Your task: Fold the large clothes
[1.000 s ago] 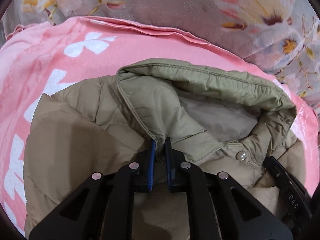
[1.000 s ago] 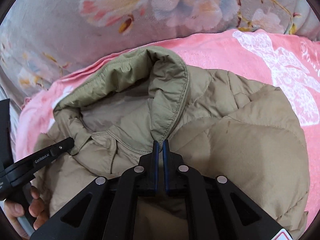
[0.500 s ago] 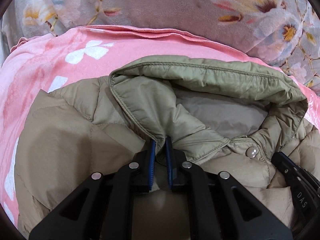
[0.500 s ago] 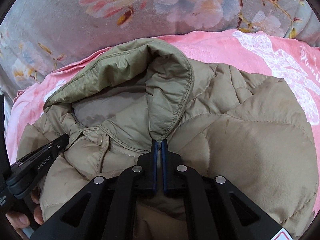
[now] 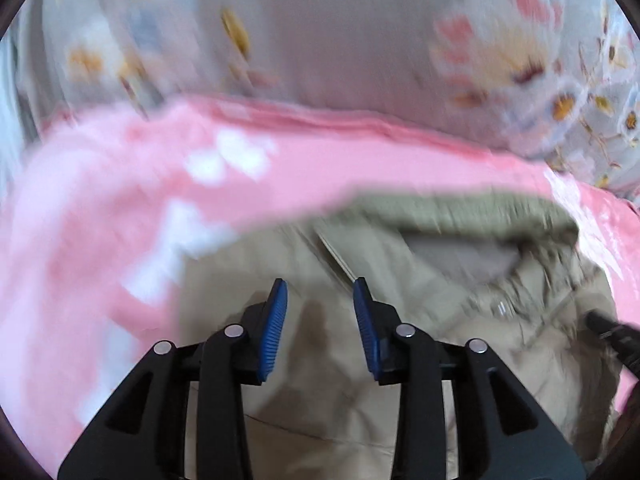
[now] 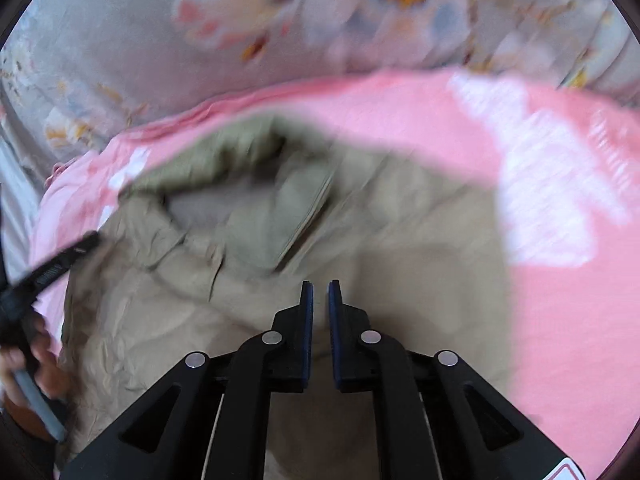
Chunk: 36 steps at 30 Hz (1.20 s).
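On my left wrist view, the khaki padded jacket (image 5: 400, 380) lies lower centre on the pink white-patterned blanket (image 5: 100, 240), which spreads left and above. Behind it, the grey floral bedspread (image 5: 340, 40) fills the top.

Under everything is a bed cover (image 5: 340, 40), grey with big pale flowers, filling the far side ahead of both grippers. Directly on it lies a pink blanket (image 5: 100, 240) with white patterns (the shapes are too blurred to make out), its far edge running just short of the flowers. On the blanket, right below the gripper fingers, rests the khaki padded jacket (image 6: 420, 272), collar toward the flowered cover.
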Tool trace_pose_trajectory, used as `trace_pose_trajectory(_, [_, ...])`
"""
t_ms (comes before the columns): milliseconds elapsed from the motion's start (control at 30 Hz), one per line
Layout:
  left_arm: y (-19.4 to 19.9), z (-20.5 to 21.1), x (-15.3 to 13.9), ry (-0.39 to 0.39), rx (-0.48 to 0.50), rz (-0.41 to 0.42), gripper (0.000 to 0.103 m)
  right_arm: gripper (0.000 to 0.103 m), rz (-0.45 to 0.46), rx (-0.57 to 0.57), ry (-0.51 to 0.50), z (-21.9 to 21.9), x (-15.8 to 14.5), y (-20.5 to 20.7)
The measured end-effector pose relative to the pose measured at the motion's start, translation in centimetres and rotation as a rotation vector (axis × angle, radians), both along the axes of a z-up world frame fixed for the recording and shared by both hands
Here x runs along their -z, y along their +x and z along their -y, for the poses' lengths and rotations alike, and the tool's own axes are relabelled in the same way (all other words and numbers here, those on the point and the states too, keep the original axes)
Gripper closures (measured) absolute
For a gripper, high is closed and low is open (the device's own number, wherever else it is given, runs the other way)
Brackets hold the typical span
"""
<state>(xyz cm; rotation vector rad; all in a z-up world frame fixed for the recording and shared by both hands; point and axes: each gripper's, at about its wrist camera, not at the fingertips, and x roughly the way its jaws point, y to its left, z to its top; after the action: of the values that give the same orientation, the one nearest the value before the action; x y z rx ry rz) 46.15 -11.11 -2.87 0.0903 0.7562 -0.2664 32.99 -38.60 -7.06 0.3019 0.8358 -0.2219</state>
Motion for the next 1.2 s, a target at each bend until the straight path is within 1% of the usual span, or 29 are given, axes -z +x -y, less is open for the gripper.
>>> trace_pose_trajectory(33, [0.8,-0.2,-1.7,-0.010,-0.022,0.019,0.070,0.091,0.031,0.016,-0.018,0.3,-1.9,0.2])
trace_pose_trajectory(100, [2.0,0.3,-4.3,-0.031,-0.034,0.045,0.070,0.091,0.125,0.032,-0.002,0.6,-5.8,1.5])
trace_pose_trajectory(133, [2.9,1.1,-5.8,-0.039,-0.045,0.065,0.070,0.091,0.157,0.033,0.005,0.5,-7.1,2.4])
trace_pose_trajectory(200, [4.2,2.2,-7.2,-0.083,-0.051,0.072,0.069,0.091,0.243,0.046,0.015,0.0,-9.6,4.8])
trace_pose_trajectory(267, [5.7,3.4,-7.1,-0.127,-0.061,0.044,0.069,0.091,0.296,0.054,0.035,-0.4,-10.0,7.0])
trace_pose_trajectory(300, [6.5,4.1,-6.5,-0.140,-0.068,0.018,0.069,0.091,0.305,0.061,0.046,-0.5,-9.6,8.3])
trace_pose_trajectory(367, [7.7,5.2,-4.5,-0.132,-0.083,-0.029,0.069,0.091,0.267,0.096,0.028,-0.6,-7.7,10.1])
trace_pose_trajectory(400, [8.1,5.8,-3.3,-0.109,-0.099,-0.045,0.069,0.091,0.250,0.101,0.022,-0.6,-6.7,10.5])
trace_pose_trajectory(467, [8.8,6.2,-0.4,-0.058,-0.134,-0.086,0.070,0.093,0.185,0.119,-0.003,-0.4,-3.8,11.3])
trace_pose_trajectory(500, [9.0,6.3,0.9,-0.044,-0.139,-0.111,0.070,0.093,0.151,0.113,-0.002,-0.3,-2.2,11.4])
trace_pose_trajectory(533, [8.9,6.2,2.0,-0.038,-0.133,-0.133,0.070,0.095,0.139,0.104,0.004,-0.2,-1.4,11.2])
trace_pose_trajectory(567, [8.6,6.0,2.7,-0.031,-0.125,-0.137,0.070,0.095,0.132,0.091,0.004,-0.4,-0.6,10.9])
trace_pose_trajectory(633, [7.7,5.9,3.8,0.002,-0.114,-0.110,0.070,0.095,0.127,0.058,-0.010,-1.2,0.2,10.1])
trace_pose_trajectory(733, [6.1,6.1,4.8,0.046,-0.094,-0.071,0.070,0.096,0.107,0.023,-0.063,-2.2,1.2,9.6])
trace_pose_trajectory(800, [5.5,6.3,5.3,0.083,-0.090,-0.053,0.070,0.098,0.083,0.012,-0.074,-2.4,2.0,9.8])
trace_pose_trajectory(900, [5.5,6.4,5.9,0.088,-0.089,-0.061,0.070,0.101,0.068,0.014,-0.057,-2.1,2.8,9.9])
trace_pose_trajectory(967, [5.8,6.5,6.2,0.093,-0.089,-0.062,0.070,0.103,0.056,0.018,-0.023,-1.5,3.6,10.1])
trace_pose_trajectory(1100, [5.5,6.7,6.7,0.106,-0.093,-0.041,0.070,0.103,0.052,0.025,0.032,-0.8,4.6,10.2])
trace_pose_trajectory(1200, [5.4,7.0,7.0,0.124,-0.098,-0.023,0.070,0.103,0.054,0.027,0.036,-0.8,5.1,10.2])
